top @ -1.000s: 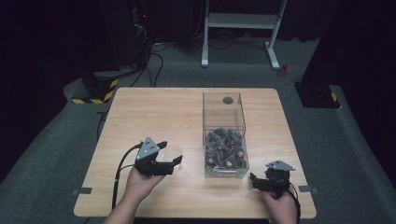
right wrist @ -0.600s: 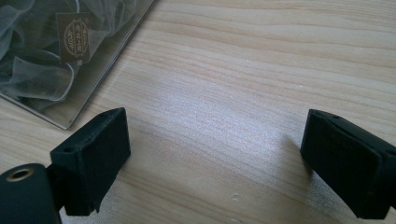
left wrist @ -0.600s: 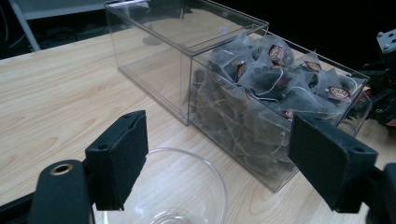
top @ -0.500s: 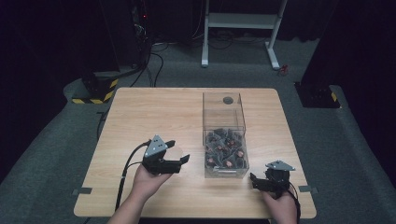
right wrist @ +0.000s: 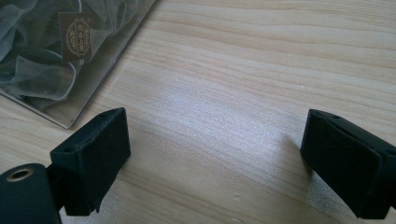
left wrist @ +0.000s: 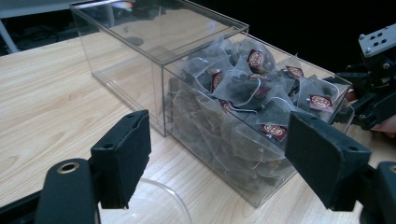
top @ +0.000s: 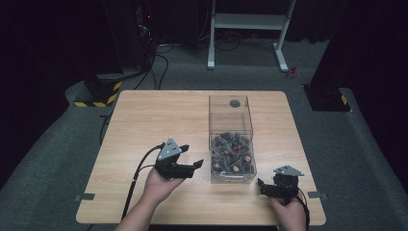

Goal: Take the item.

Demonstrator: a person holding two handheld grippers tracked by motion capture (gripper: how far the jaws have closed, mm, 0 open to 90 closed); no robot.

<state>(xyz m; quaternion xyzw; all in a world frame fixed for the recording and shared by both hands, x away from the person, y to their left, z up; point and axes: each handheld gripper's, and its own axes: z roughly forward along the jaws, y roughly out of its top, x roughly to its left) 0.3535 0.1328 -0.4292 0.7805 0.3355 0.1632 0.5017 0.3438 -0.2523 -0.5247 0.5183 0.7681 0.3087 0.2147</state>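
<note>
A clear plastic box (top: 230,120) stands on the wooden table (top: 154,120), right of the middle. Its near half is packed with mesh tea bags (top: 232,155) bearing dark red tags. My left gripper (top: 196,166) is open and empty, just left of the box's near end, jaws pointing at it. In the left gripper view the box (left wrist: 154,42) and the tea bags (left wrist: 252,88) sit right beyond the open jaws (left wrist: 219,158). My right gripper (top: 260,186) rests open on the table by the box's near right corner. In its own view its jaws (right wrist: 215,158) frame bare wood, with the box corner (right wrist: 93,93) at the upper left.
The far half of the box holds no bags and shows a dark round spot (top: 235,103). A clear curved rim (left wrist: 159,200) sits under the left gripper's jaws. The right gripper (left wrist: 373,93) appears beyond the box. Bare tabletop lies to the left and far side.
My left gripper has slid to the right, closer to the near end of the box. The right gripper has stayed where it was.
</note>
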